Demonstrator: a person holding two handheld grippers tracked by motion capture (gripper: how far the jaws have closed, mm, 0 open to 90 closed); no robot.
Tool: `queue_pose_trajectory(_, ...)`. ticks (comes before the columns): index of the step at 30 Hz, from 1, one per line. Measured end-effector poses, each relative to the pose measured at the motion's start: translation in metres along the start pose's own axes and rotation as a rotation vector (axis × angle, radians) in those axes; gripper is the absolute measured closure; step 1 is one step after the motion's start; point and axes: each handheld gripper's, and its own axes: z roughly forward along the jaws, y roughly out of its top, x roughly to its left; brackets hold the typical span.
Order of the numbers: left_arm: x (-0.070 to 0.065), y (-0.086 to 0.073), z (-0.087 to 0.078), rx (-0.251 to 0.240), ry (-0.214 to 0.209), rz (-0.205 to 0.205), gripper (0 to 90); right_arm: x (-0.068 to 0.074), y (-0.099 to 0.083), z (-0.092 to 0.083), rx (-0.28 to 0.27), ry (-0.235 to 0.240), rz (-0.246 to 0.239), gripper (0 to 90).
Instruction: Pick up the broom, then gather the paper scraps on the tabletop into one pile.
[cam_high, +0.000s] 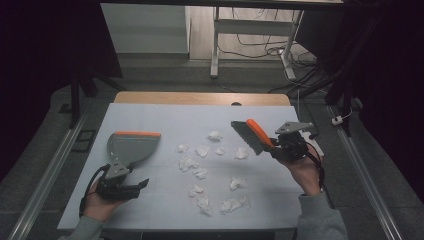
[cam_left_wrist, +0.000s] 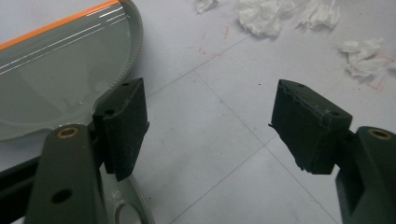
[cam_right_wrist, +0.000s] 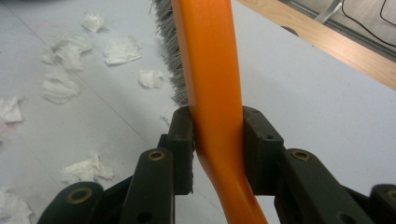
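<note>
Gripping the orange handle of a brush (cam_high: 252, 135), the right hand-held gripper (cam_high: 283, 145) was clamped on it from both sides, bristles grey and pointing toward the middle of the surface (cam_high: 165, 115); brush was lifted off the surface, tilted, at the right side above the paper scraps. In the right gripper view the brush (cam_right_wrist: 210, 84) ran up between both pads, pads touching the handle, the grey bristles on its left side. Left hand-held gripper (cam_high: 131, 188) sat low at the near left corner, jaws wide apart with nothing between them; left gripper view showed bare white surface between the two pads. Grey dustpan (cam_high: 131, 146) with orange lip lay flat on the surface just ahead of the left hand-held gripper; in the left gripper view the dustpan (cam_left_wrist: 56, 70) was beside the left pad, contact couldn't be told. Crumpled white tissue scraps (cam_high: 200, 172) were scattered mid-surface between dustpan and brush, more of them (cam_right_wrist: 70, 51) seen past the bristles
</note>
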Motion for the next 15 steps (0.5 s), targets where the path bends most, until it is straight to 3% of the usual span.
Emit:
queue_pose_trajectory(9,0.000,-0.001,-0.001,-0.008,-0.005,-0.001,27.9,-0.004,0.000,0.008,0.038,-0.040,0.019,67.5)
queue_pose_trajectory(15,-0.002,0.001,0.001,-0.009,-0.018,0.007,27.9,-0.016,0.000,0.023,0.088,-0.053,0.036,67.5)
